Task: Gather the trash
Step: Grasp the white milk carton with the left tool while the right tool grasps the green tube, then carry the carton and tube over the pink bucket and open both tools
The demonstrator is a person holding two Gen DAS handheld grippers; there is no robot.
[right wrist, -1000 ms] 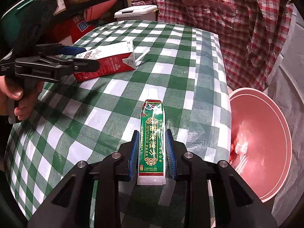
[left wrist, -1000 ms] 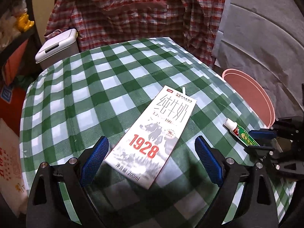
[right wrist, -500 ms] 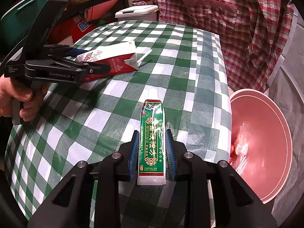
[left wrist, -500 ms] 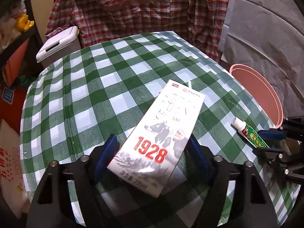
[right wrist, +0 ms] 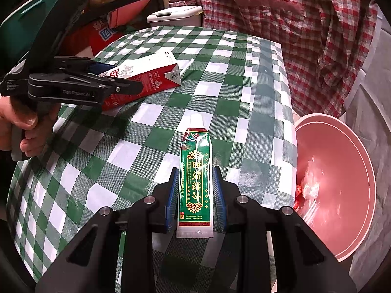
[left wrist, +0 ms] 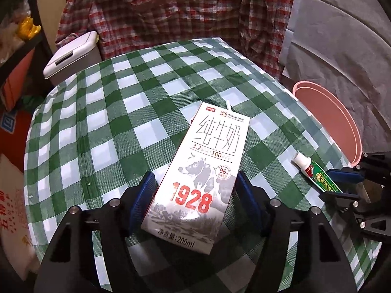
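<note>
I am clamping the milk carton (left wrist: 207,171) between my left gripper (left wrist: 195,195) pads, which are pressing on its two long sides near the printed bottom end; its far end, with the straw (left wrist: 228,103), is pointing away over the checked tablecloth (left wrist: 110,122), and in the right wrist view the carton is looking tilted, near end raised. I am judging it light and probably drained; thin card walls will buckle if I squeeze harder, so a hold across the narrow width close to the stiffer folded end seems right, and the glossy print may be slippery.

My right gripper (right wrist: 195,195) is closed on the green tube (right wrist: 196,175), pads touching both edges of its flat lower half; the white cap (right wrist: 197,119) is pointing forward. The tube is looking soft and partly flattened, so I am expecting it to sag or squirm; gripping near the crimped tail is giving the firmest purchase.

The pink bin (right wrist: 342,171) is standing just beside the table edge on my right, with some crumpled wrappers (right wrist: 309,185) lying inside.
</note>
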